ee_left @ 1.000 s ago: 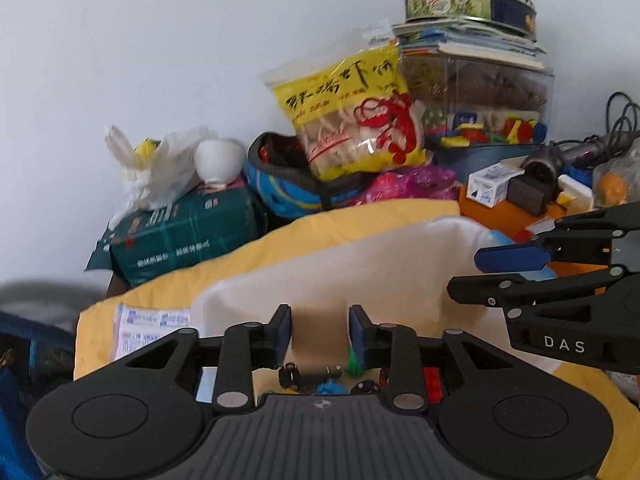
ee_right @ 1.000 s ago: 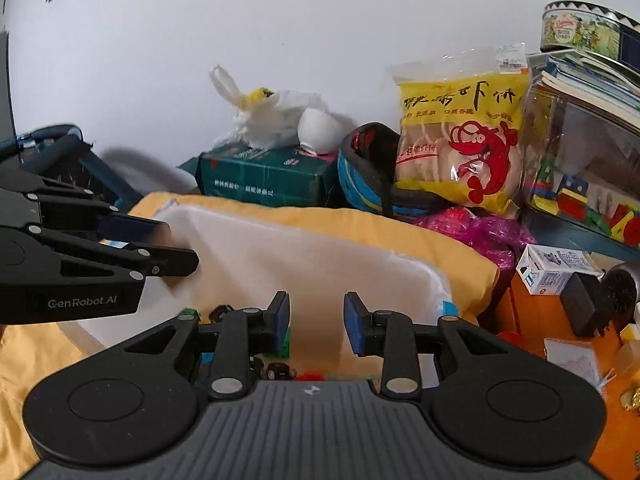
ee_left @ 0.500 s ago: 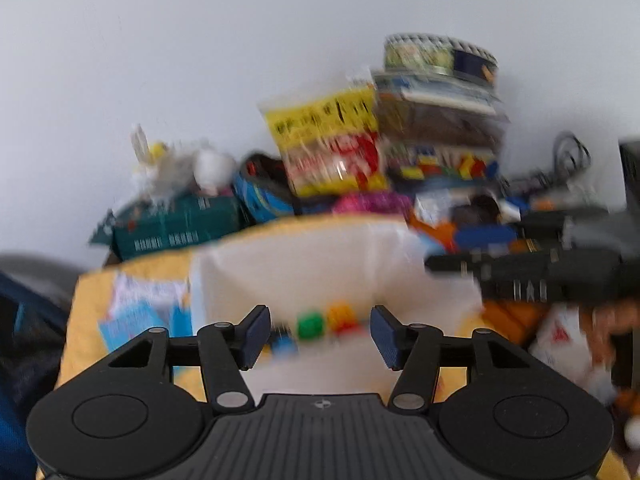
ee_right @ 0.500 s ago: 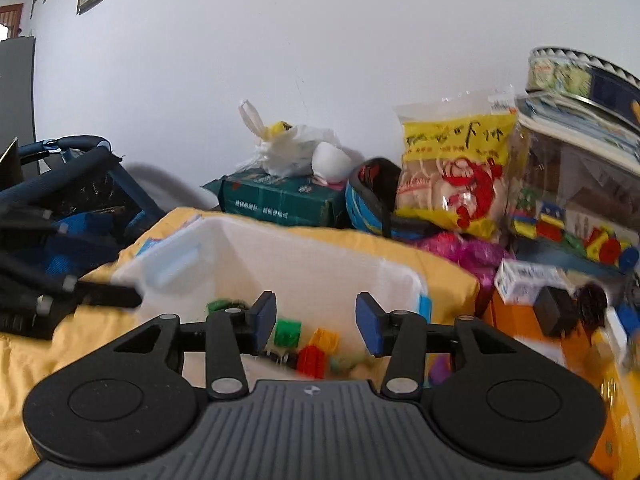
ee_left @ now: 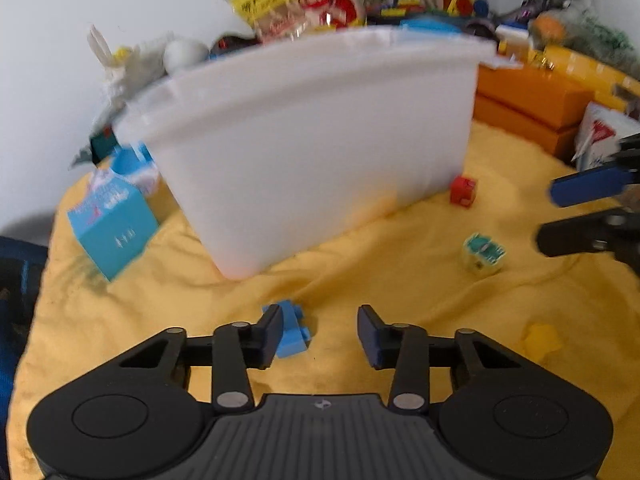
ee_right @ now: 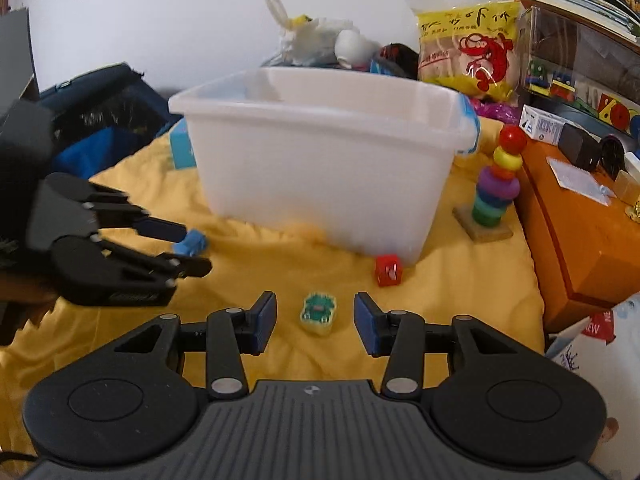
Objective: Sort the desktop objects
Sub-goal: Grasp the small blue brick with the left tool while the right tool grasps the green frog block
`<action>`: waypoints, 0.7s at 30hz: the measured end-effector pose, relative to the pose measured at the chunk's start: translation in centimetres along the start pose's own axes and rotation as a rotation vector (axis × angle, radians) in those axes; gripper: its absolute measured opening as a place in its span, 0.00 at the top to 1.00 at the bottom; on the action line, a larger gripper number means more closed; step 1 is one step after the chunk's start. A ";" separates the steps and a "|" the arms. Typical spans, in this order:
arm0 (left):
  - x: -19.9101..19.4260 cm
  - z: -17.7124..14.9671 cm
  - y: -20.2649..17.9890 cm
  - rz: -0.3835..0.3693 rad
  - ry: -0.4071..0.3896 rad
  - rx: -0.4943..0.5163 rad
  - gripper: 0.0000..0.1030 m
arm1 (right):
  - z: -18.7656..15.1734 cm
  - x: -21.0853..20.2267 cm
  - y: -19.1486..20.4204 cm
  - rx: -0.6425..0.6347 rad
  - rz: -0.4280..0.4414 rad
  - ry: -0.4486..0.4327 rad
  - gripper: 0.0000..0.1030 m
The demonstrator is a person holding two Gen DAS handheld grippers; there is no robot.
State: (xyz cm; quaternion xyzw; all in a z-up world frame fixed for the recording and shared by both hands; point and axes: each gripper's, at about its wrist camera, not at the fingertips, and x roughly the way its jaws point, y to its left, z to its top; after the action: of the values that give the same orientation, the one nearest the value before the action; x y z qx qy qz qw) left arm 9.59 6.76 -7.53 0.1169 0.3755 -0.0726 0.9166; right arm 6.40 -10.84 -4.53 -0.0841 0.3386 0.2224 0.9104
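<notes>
A white plastic bin (ee_right: 320,160) is seen standing upright on a yellow cloth (ee_right: 280,264), its long axis running left to right across the right wrist view. Near its right front corner a small red block (ee_right: 387,270) lies on the cloth. A green-and-yellow toy (ee_right: 318,313) lies flat in front of the bin, framed between the spread fingers of the right gripper (ee_right: 315,318), which holds nothing. The left gripper (ee_left: 320,334) is likewise held wide open and empty; a light blue brick (ee_left: 294,334) lies just beside its left finger, contact not being clear. A yellow piece (ee_left: 542,340) lies further right. Behind the bin a yellow snack bag (ee_right: 468,48) with a red shrimp drawing and unreadable characters is propped upright. A ring-stacking toy (ee_right: 496,188) stands upright right of the bin.
</notes>
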 end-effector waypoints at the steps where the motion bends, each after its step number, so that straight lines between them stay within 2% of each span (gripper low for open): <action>1: 0.3 -0.1 0.0 0.009 -0.002 0.005 0.59 | -0.3 -0.1 0.1 0.000 -0.002 0.004 0.55; 6: 0.9 -0.1 1.1 0.012 -0.001 0.023 0.61 | -0.8 0.2 -0.2 0.018 -0.015 0.023 0.55; 8: 1.3 -0.2 2.1 0.011 0.024 0.002 0.69 | -1.0 0.6 -0.3 0.019 -0.021 0.028 0.55; 9: 1.5 -0.4 2.7 -0.002 0.039 -0.021 0.78 | -1.1 0.7 -0.3 0.021 -0.021 0.029 0.55; 11: 1.4 -0.8 3.1 -0.022 0.035 -0.041 0.82 | -1.0 1.3 -0.4 0.029 -0.019 0.034 0.55; 16: 0.7 -1.3 3.3 -0.067 0.025 -0.075 0.83 | 0.1 4.6 -0.7 0.077 -0.016 0.074 0.55; 21: -1.7 -1.1 2.5 -0.099 0.003 -0.116 0.83 | 0.3 7.6 -0.5 0.094 0.017 0.134 0.55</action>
State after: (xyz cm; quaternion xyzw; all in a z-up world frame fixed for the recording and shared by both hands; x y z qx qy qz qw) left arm 8.21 9.55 -6.70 0.0449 0.3858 -0.0960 0.9165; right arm 11.93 -8.57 -9.29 -0.0531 0.4097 0.2077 0.8867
